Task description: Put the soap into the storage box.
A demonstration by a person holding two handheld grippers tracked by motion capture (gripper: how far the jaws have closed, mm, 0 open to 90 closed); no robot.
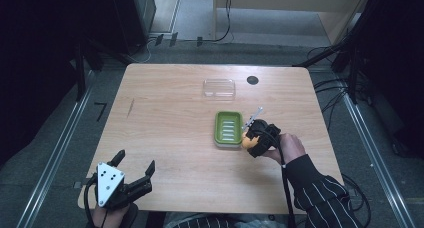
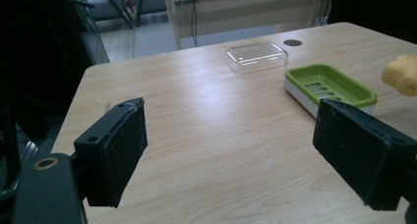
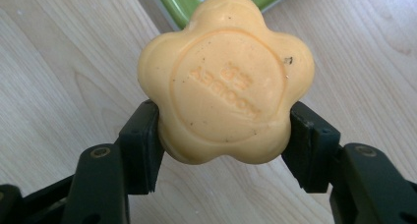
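The right gripper (image 1: 248, 138), its fingers clamped on the flower-shaped soap (image 3: 226, 79), holds it just beside the green soap dish (image 1: 228, 128), where the shallow grip on rounded lobes could let it slip onto the desk (image 1: 170, 113), while the left gripper (image 1: 135, 168) rests wide open, empty, well apart from the dish.

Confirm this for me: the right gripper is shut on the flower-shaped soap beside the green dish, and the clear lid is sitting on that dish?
The lid is wrong. The clear lid lies apart, behind the green dish, as the high view shows. The right gripper is indeed shut on the soap.
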